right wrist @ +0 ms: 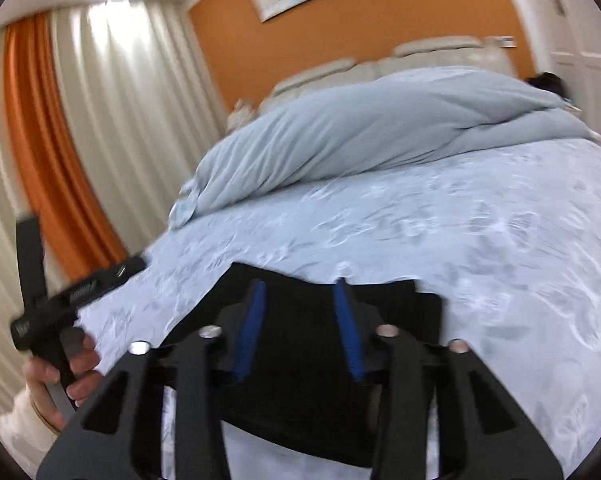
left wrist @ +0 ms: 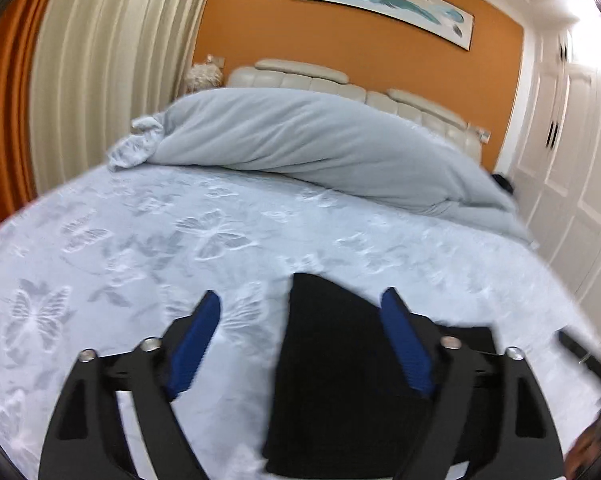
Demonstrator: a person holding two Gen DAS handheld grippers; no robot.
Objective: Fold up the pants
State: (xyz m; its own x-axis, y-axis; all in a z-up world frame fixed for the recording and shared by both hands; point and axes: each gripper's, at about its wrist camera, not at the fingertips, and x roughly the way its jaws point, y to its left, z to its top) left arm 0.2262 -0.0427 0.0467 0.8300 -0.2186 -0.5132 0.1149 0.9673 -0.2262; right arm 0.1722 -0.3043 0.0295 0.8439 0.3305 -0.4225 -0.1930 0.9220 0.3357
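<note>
Black fabric pants (left wrist: 340,380) lying compact, already folded-looking, on pale blue butterfly-patterned bed sheet (left wrist: 140,240) — left tool (left wrist: 300,344) and right tool (right wrist: 300,332) both spread, gripping nothing — likely near done, maybe final fold left.

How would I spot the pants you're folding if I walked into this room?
Find the big bed with its pale butterfly-patterned sheet, against the orange wall. At its near end, away from the heaped grey duvet, lies a flat black bundle: the pants. They're the only dark thing on that light bedding.
</note>
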